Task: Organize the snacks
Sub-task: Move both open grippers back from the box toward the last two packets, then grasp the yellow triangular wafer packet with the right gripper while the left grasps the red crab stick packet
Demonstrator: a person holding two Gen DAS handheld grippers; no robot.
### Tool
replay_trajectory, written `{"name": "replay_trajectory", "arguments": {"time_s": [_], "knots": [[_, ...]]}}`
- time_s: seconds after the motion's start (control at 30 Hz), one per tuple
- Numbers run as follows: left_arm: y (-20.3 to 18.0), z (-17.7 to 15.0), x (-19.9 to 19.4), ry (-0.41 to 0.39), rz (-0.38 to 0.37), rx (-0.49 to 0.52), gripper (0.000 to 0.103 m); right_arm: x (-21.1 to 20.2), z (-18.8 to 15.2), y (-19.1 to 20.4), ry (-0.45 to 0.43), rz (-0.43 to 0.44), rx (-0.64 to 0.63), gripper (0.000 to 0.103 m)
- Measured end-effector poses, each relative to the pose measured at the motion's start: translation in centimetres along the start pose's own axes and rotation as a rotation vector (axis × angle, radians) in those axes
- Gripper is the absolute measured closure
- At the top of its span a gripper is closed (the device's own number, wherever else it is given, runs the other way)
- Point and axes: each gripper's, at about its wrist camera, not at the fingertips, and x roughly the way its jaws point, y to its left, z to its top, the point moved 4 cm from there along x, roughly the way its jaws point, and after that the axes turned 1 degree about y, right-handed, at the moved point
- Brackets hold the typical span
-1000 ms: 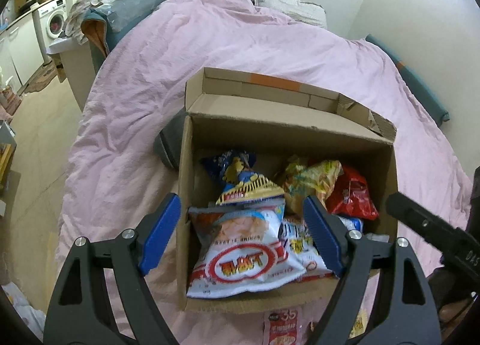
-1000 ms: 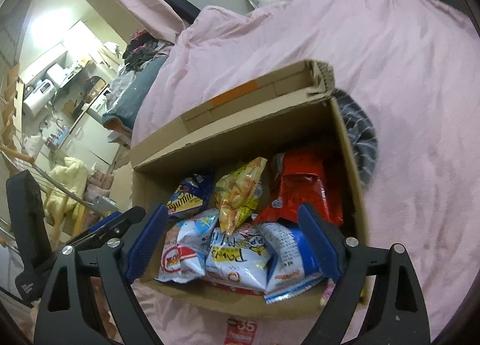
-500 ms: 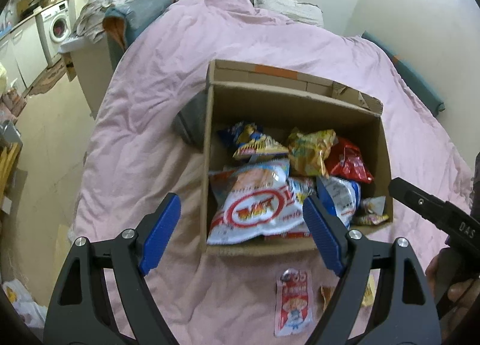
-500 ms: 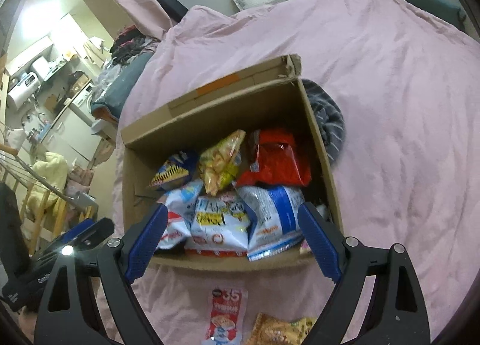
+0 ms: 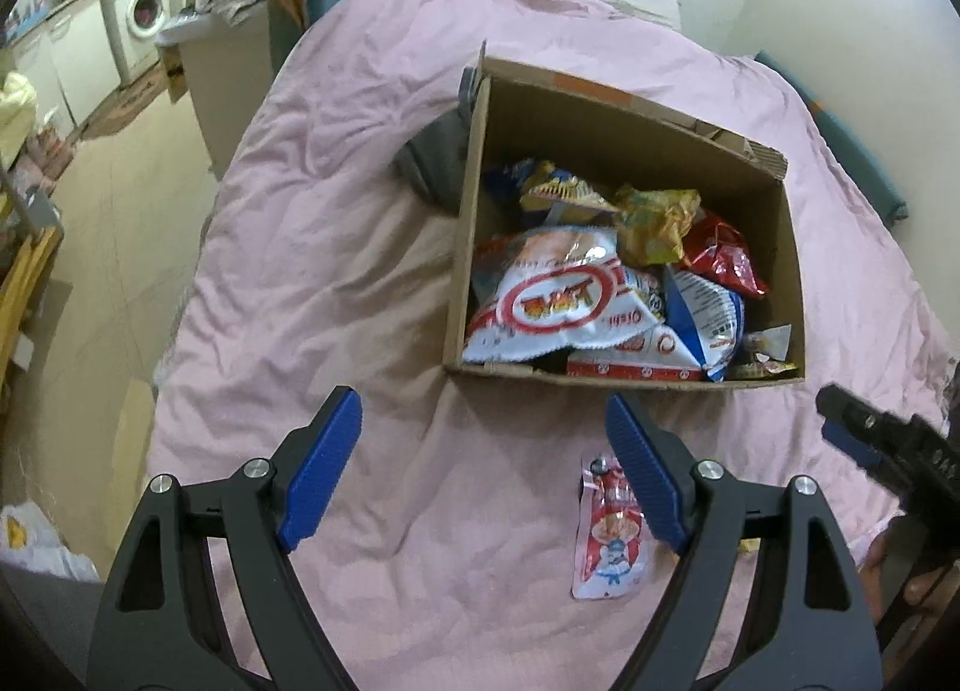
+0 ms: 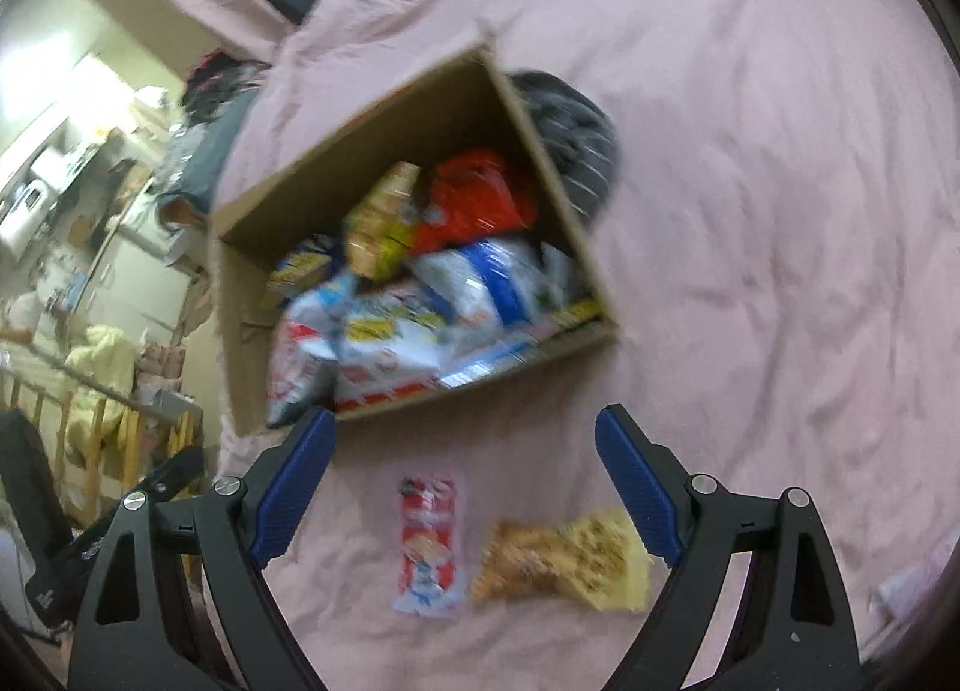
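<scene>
Both claws have backed away from the cardboard box [image 5: 624, 108] of snacks, so the red packet [image 6: 429, 544] and yellow packet [image 6: 561, 562] loose on the bed [image 5: 336, 247] show up now. Left claw [image 5: 483, 472] and right claw [image 6: 465, 484] are spread wide with nothing in them, so I'd guess those two get picked up next.

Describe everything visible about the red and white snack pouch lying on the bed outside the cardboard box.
The red and white snack pouch is a slim, glossy packet, red at the top with a cartoon figure printed lower down and white edges. It lies flat on the pink bedspread, lengthwise toward the cardboard box but apart from it. A yellowish snack bag lies just beside it. Nothing grips it.
</scene>
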Motion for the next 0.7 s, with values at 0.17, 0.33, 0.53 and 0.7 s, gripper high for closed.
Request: {"name": "replay_trajectory", "arguments": {"time_s": [0.17,0.33,0.53,0.7], "knots": [[-0.2,-1.3,1.0,0.053,0.0,-0.01,0.022,4.3,-3.4,-3.3,0.25,-0.127,0.041,0.012],[-0.7,-2.3,1.6,0.084,0.0,0.002,0.022,6.8,-5.3,-2.8,0.345,-0.132,-0.033,0.012],[-0.6,-2.7,2.1,0.101,0.005,0.003,0.022,8.6,-5.2,-1.9,0.369,-0.172,-0.08,0.012],[-0.4,-2.8,2.4,0.111,0.009,-0.006,0.022,9.3,-5.6,0.5,0.386,-0.178,-0.219,0.035]]}}
